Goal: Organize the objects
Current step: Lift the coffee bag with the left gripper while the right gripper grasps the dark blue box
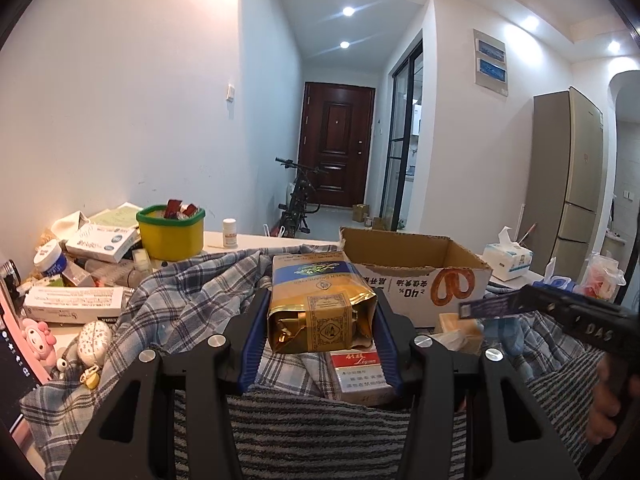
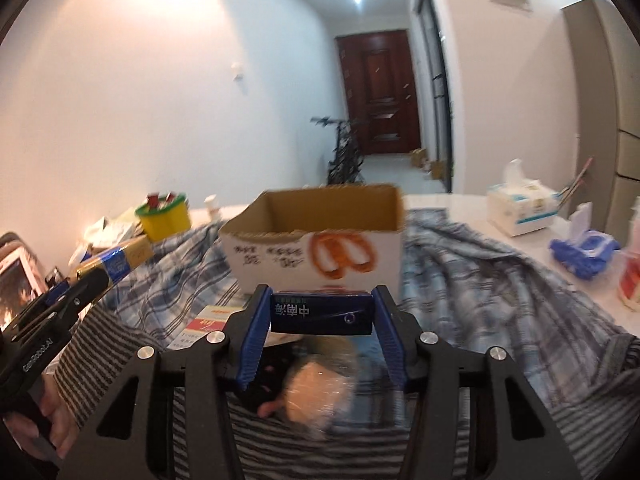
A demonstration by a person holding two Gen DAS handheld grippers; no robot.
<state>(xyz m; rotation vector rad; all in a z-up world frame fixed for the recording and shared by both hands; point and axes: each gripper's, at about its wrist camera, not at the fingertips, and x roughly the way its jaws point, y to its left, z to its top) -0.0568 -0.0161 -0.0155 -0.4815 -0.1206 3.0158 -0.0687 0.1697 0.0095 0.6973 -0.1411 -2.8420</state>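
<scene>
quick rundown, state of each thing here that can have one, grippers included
left gripper: shut on the gold and blue packet
gold and blue packet: held off the cloth, its near end crumpled
right gripper: shut on the dark blue pack
dark blue pack: held crosswise, print upside down
cardboard box: open at the top, nothing seen inside
yellow tub: lidless, red packets sticking out
small white bottle: upright, capped

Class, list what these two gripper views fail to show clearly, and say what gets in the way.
- Cardboard box floor: hidden by its own front wall, both views.
- Round pale item under the right gripper: motion-blurred.
- Red-and-white pack: partly covered by the gold bag.
</scene>
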